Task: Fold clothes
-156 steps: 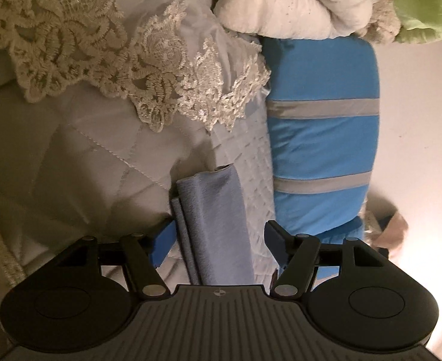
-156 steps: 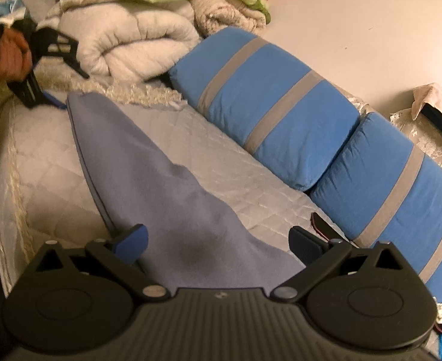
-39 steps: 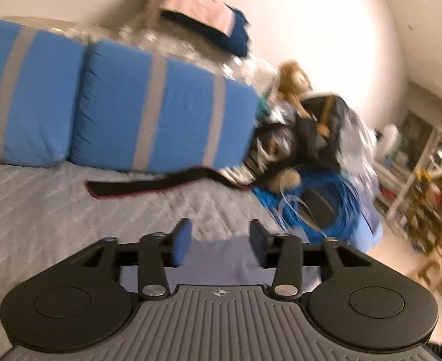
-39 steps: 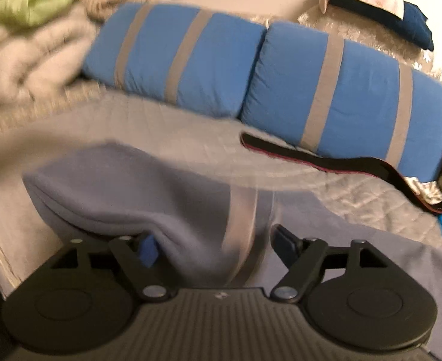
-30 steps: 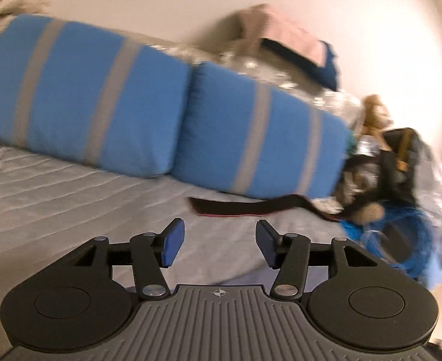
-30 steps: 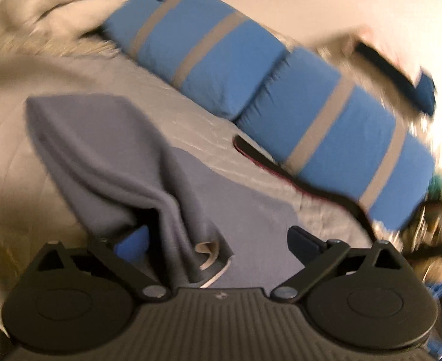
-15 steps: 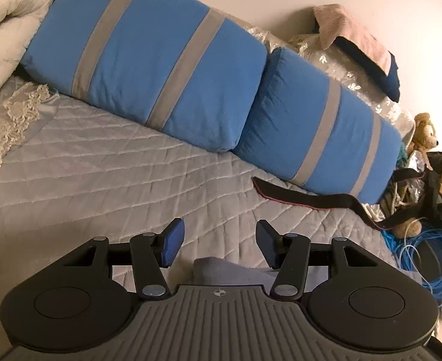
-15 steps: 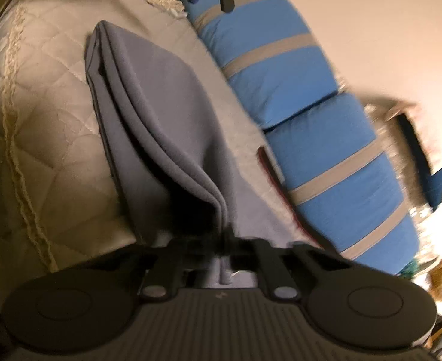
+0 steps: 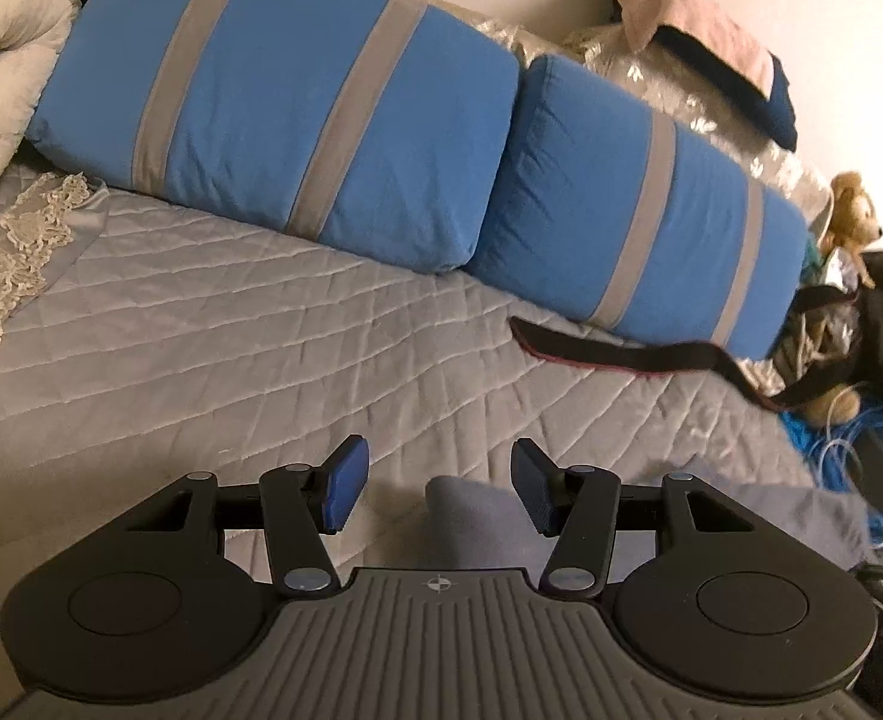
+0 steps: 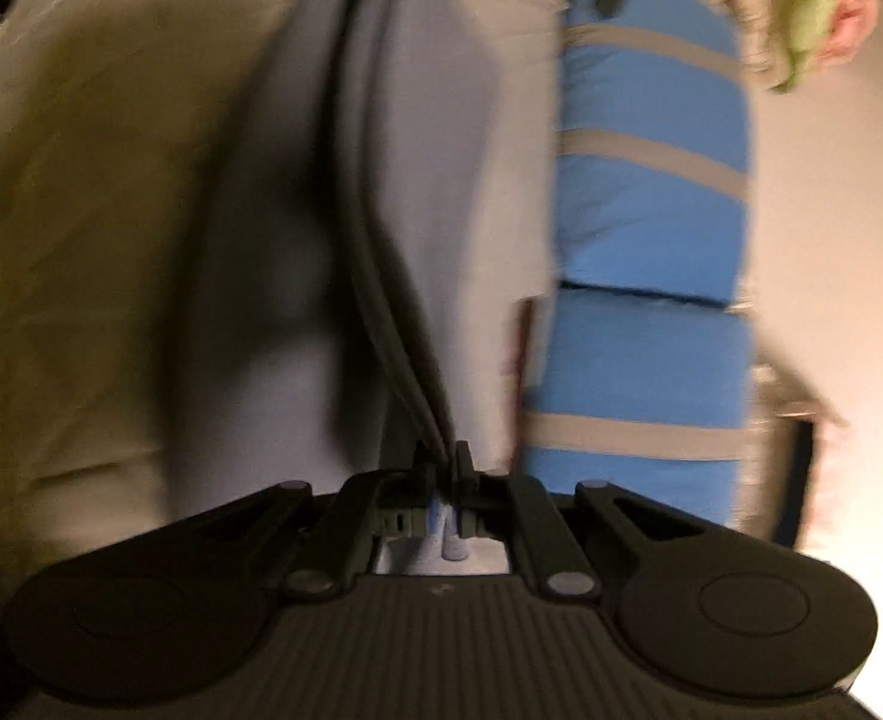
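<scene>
Left wrist view is sharp: the left gripper hangs with its blue pads spread wide and nothing between them, low over the grey quilted bedspread. A rounded edge of the grey-blue garment pokes up at the bottom centre, just inside the right-hand pad, and runs off toward the lower right of the frame. Two blue striped cushions fill the upper half, a black strap lies below the second one, and a teddy bear sits at the far right above a coil of blue cable.

Right wrist view is badly smeared, yet it shows what the other cannot: the right gripper pinched tight on a bunched fold of the garment, which stretches away up the middle of the frame. Cushions stand along the right, turned on end.
</scene>
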The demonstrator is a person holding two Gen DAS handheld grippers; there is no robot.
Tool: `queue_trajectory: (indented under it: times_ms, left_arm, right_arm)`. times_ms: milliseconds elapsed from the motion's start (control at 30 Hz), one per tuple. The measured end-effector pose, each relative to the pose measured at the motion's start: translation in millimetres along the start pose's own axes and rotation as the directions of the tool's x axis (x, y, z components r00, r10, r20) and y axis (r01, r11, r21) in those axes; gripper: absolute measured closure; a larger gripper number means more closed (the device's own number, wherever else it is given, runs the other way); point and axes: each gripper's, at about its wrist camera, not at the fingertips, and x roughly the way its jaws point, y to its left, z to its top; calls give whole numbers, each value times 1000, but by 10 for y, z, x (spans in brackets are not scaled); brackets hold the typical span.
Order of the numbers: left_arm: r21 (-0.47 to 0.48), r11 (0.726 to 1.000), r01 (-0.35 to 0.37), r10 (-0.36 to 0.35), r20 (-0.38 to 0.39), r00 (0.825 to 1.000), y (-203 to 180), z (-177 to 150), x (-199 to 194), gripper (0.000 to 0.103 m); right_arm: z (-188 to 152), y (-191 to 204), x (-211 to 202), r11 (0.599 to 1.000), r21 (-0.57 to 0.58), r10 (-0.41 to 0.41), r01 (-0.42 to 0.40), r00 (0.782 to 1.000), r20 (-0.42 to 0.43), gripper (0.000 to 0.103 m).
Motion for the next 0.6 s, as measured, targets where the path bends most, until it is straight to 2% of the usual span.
queue_trajectory:
  times_ms: [133, 233, 300, 367, 467, 600]
  left_arm:
    - [107, 994, -38, 38, 6, 999, -120, -60, -5, 52]
    - [241, 968, -75, 71, 25, 997, -287, -156, -27, 51]
    - [372, 920, -120, 107, 56, 993, -448, -287, -51, 51]
    - [500, 847, -181, 152, 98, 983, -626, -449, -65, 51]
    - [607, 774, -182, 136, 121, 983, -769, -672, -69, 51]
    - [732, 656, -183, 109, 148, 983, -959, -968, -73, 51]
  right_arm:
    - [3, 49, -17, 1000, 19, 14, -14, 1000, 2, 99]
    - [-3, -6, -24, 998, 64, 14, -15, 1000, 7, 99]
    - [-49, -49, -27, 995, 102, 12, -13, 1000, 12, 99]
    - [-94, -84, -38, 991, 136, 7, -9, 1000, 17, 99]
    - [-97, -176, -36, 982, 191, 2, -6, 1000, 21, 99]
    - [-100, -364, -3, 963, 268, -3, -3, 1000, 20, 99]
